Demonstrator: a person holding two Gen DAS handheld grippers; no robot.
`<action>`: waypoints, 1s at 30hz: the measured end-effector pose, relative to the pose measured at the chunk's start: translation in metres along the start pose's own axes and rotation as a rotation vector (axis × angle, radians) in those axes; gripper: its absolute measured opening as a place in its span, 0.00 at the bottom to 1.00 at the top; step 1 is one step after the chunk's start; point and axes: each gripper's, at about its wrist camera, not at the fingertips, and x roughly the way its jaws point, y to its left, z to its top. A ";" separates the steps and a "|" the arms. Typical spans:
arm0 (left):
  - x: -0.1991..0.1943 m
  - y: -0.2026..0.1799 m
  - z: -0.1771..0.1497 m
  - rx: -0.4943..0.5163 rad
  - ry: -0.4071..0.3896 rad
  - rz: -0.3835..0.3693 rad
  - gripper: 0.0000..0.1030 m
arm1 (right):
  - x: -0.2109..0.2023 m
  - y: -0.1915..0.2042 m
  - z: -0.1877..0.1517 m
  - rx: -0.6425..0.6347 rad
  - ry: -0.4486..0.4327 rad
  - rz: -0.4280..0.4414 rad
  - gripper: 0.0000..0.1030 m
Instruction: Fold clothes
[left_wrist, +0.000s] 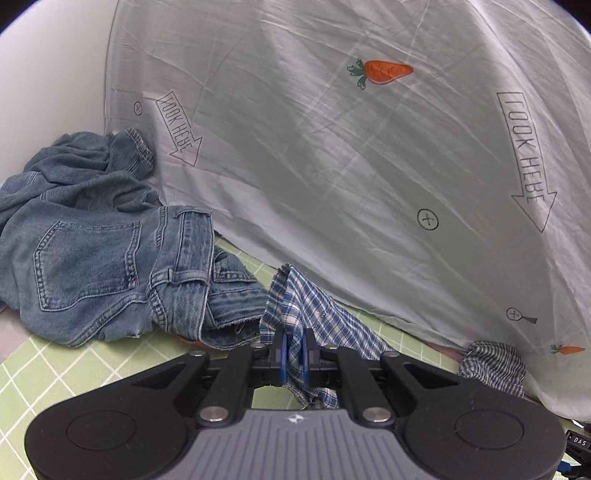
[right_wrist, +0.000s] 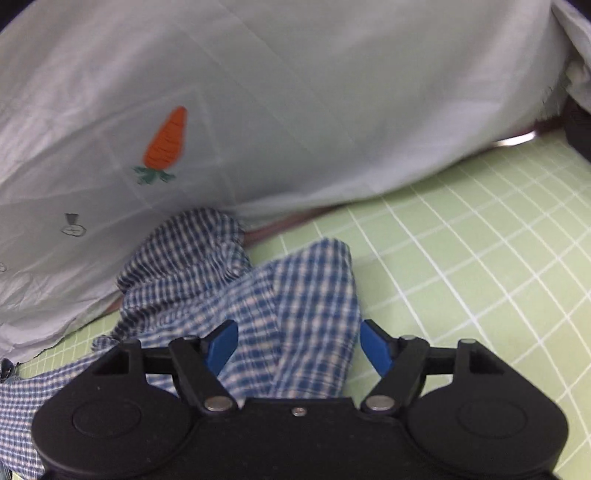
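A blue-and-white plaid garment (left_wrist: 317, 317) lies on the green grid mat (left_wrist: 74, 369). My left gripper (left_wrist: 294, 349) is shut on a raised edge of it, cloth pinched between the blue pads. In the right wrist view the same plaid garment (right_wrist: 295, 314) lies bunched under my right gripper (right_wrist: 299, 349), whose blue fingers (right_wrist: 221, 347) stand wide apart on either side of a fold, not closed on it. A darker checked part (right_wrist: 184, 254) lies crumpled against the sheet.
A pile of blue jeans (left_wrist: 92, 251) lies left of the left gripper, touching the plaid cloth. A pale sheet with carrot prints (left_wrist: 369, 166) hangs as a backdrop, also in the right wrist view (right_wrist: 295, 110). Green mat (right_wrist: 480, 258) extends to the right.
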 end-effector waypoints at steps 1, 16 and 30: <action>0.002 0.001 -0.002 0.002 0.006 0.003 0.08 | 0.007 -0.003 0.000 0.000 0.021 -0.003 0.55; -0.003 -0.018 -0.023 0.034 0.061 -0.038 0.08 | -0.039 0.006 -0.022 -0.285 -0.049 -0.160 0.68; -0.120 -0.150 -0.152 0.374 0.301 -0.384 0.06 | -0.209 -0.082 -0.178 -0.122 0.003 -0.213 0.72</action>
